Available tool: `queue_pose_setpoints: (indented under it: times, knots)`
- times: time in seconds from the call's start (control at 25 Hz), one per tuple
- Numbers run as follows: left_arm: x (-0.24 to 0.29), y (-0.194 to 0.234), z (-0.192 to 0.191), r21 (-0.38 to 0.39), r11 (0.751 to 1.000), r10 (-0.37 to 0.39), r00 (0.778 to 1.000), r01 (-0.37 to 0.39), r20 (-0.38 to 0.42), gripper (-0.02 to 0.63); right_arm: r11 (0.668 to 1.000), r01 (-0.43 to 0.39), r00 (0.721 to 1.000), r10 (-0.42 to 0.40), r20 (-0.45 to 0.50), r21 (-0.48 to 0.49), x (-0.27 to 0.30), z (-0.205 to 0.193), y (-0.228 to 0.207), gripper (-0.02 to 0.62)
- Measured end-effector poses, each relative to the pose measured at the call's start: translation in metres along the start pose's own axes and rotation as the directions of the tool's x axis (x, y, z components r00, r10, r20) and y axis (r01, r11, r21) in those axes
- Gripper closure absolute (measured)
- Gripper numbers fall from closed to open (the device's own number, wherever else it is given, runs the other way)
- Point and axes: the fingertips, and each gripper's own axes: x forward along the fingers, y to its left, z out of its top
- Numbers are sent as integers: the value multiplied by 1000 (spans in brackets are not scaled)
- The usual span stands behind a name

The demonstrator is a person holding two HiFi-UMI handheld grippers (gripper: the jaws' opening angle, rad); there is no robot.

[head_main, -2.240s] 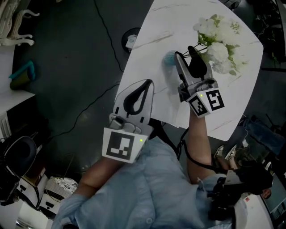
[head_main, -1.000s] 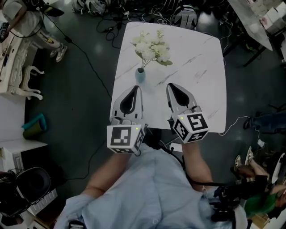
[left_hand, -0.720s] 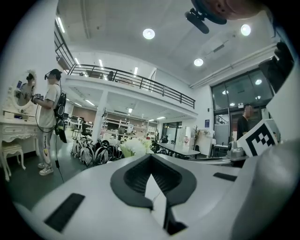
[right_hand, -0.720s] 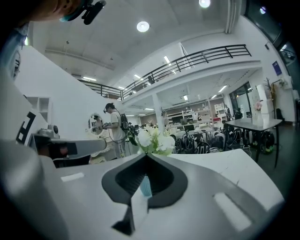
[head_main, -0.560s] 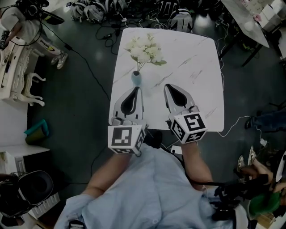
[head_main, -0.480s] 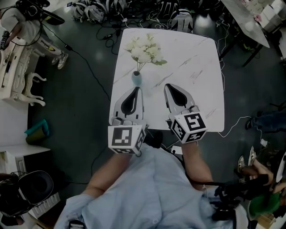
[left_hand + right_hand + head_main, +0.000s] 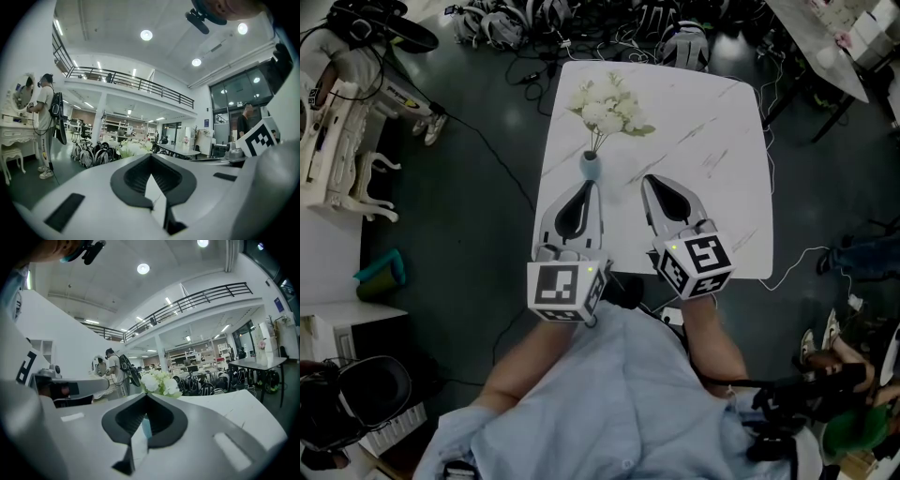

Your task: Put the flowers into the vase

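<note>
White flowers [image 7: 605, 101] stand with their stems in a small pale blue vase [image 7: 591, 167] on the left part of the white marble table [image 7: 712, 103]. My left gripper [image 7: 584, 185] hovers just short of the vase, shut with nothing in it. My right gripper [image 7: 649, 179] is beside it to the right, also shut and empty. In the right gripper view the flowers [image 7: 159, 382] rise upright past the closed jaws, and a sliver of the vase [image 7: 146, 426] shows through them. In the left gripper view the flowers [image 7: 131, 149] peek over the shut jaws.
Bags and cables [image 7: 516, 23] lie on the dark floor beyond the table. A white dresser [image 7: 328, 122] stands at the far left, with a person [image 7: 44, 122] in front of it. Another table [image 7: 830, 37] is at the top right.
My right gripper has drawn back from the flowers and vase to the table's near side. Over the last second both grippers have stayed almost still; only the view has shifted slightly.
</note>
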Motion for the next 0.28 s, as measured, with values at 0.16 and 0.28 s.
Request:
queue_pose_setpoints:
  times: [0.16,0.28]
  knots:
    - [-3,4,-1,1,1000,-3,1000,3,4,601,1000,-5,1000,5,-1,-2,3,-3,6,595]
    - [-4,5,-2,1,1000,-3,1000,3,2,601,1000,-8,1000,8,-3,-2,3,-5,7,595]
